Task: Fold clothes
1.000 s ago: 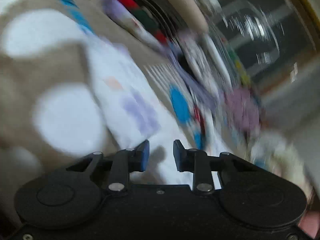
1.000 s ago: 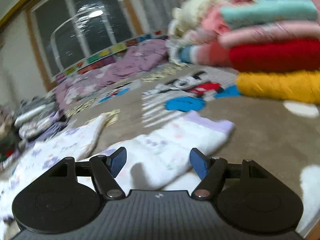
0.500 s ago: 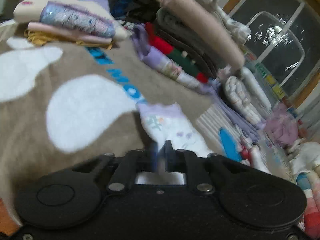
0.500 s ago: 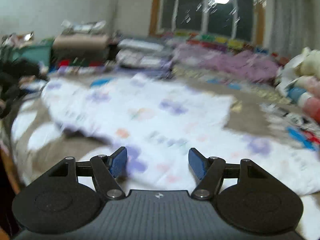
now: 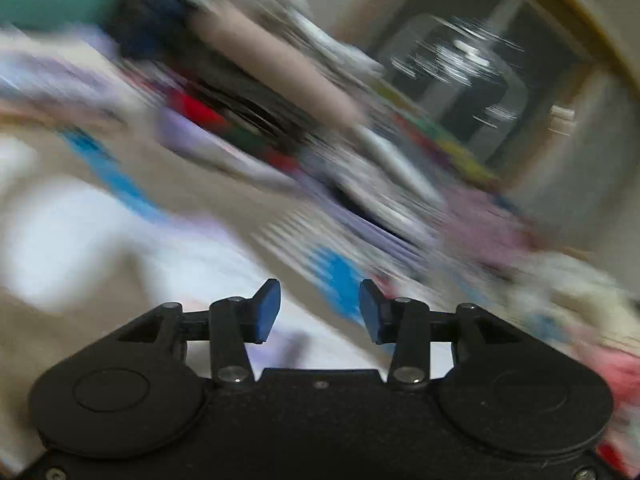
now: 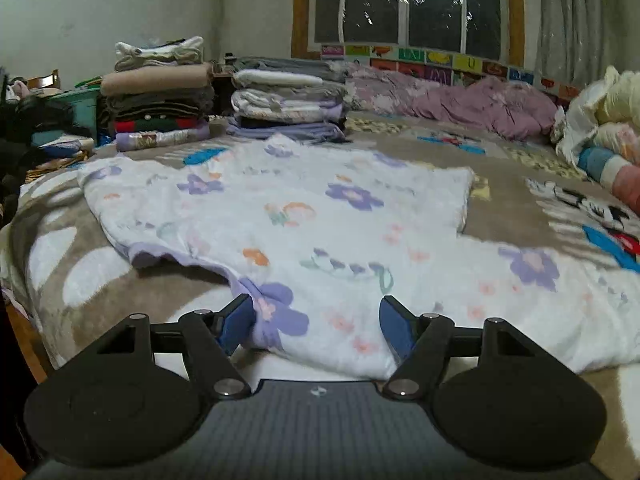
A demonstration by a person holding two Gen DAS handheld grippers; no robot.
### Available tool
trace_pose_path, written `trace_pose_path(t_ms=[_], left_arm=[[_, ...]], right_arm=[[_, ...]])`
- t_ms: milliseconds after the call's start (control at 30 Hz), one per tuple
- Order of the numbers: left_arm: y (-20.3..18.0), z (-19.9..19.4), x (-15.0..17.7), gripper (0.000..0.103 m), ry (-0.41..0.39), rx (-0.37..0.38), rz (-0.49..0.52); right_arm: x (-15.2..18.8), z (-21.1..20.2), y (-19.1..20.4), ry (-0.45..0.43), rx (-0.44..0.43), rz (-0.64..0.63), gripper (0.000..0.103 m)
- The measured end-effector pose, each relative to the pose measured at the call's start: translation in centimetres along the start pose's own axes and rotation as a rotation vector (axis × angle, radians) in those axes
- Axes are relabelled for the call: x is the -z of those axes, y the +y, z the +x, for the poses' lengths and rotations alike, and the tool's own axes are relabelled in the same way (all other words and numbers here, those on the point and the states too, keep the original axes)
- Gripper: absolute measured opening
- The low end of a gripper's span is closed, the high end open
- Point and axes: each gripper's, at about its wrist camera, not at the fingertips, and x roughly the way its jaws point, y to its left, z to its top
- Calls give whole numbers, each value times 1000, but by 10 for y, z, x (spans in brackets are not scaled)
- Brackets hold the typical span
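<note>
Left wrist view heavily motion-smeared, right wrist view sharp; dim indoor light, lamp glare on dark window (image 6: pixel 404 4), fisheye bending and dark corners at edges.

The left gripper (image 5: pixel 319 311), clamped shut half a second earlier, now has its jaws opening with nothing between them. The right gripper (image 6: pixel 316 326) has swung from the folded stacks to the white floral-print fleece garment (image 6: pixel 304 216), its near edge between the pads.
</note>
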Motion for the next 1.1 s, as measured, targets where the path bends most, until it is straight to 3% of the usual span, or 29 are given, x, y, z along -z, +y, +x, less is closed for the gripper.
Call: trace_pose_path(t_ms=[100, 167, 233, 300, 367, 433, 500, 533, 567, 600, 633, 733, 800, 833, 867, 933, 967, 1100], left_arm=[[-23, 25, 14, 41, 156, 212, -16], [-38, 42, 19, 41, 212, 270, -31], [-45, 67, 17, 41, 268, 326, -128], [-44, 91, 12, 50, 288, 366, -229], [-35, 121, 10, 58, 313, 330, -316], [-24, 149, 9, 58, 343, 279, -396], [-5, 173, 14, 15, 404, 139, -432], [-3, 174, 10, 15, 422, 126, -447], [-6, 171, 4, 27, 411, 146, -458], [-12, 168, -3, 59, 379, 166, -456], [-17, 165, -9, 68, 346, 185, -453], [-26, 183, -18, 69, 345, 201, -436], [-28, 198, -16, 66, 375, 142, -382], [-28, 202, -15, 58, 387, 104, -354], [-29, 200, -17, 43, 384, 88, -356], [-34, 195, -24, 53, 368, 66, -354], [-41, 194, -31, 61, 336, 90, -341], [-45, 220, -43, 61, 337, 135, -328]], right_arm=[[-7, -7, 0, -18, 14, 2, 69], [-12, -15, -6, -46, 20, 42, 69], [-10, -24, -21, -76, 29, 122, 69], [-1, -27, -39, -90, 36, 214, 69], [13, -27, -59, -92, 38, 307, 69], [19, -25, -75, -82, 26, 373, 67], [24, -23, -84, -76, 16, 399, 68], [26, -23, -86, -74, 12, 393, 67], [28, -23, -86, -75, 9, 386, 68], [29, -22, -86, -77, 6, 379, 68], [30, -21, -86, -78, 3, 373, 68], [34, -19, -86, -90, -8, 371, 69], [33, -19, -87, -94, -16, 369, 71], [32, -19, -87, -92, -17, 363, 71], [32, -19, -87, -91, -20, 364, 71], [31, -19, -90, -92, -26, 386, 71], [31, -19, -91, -93, -29, 396, 71], [32, -19, -92, -97, -35, 400, 71]])
